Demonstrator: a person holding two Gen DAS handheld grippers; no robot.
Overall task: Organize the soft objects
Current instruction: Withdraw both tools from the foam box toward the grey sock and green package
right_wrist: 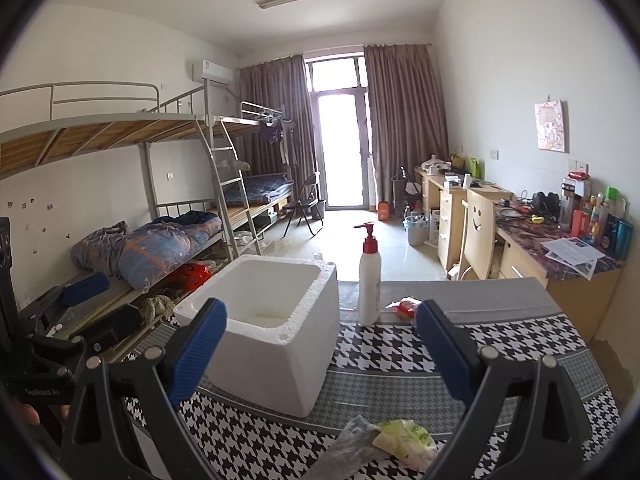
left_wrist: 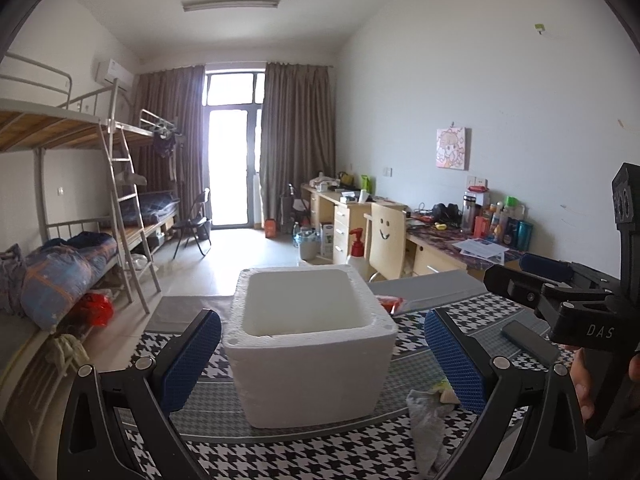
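Both tools wide, holding nothing: left tool faces foam box; right tool above green soft packet on worktop.

A foam box stands on the tablecloth; pump bottle right of it; bag in front.

Left view: from my left gripper, low, close to the foam box, facing the window.
Right view: further right, same heading.
Shared: box, tablecloth.
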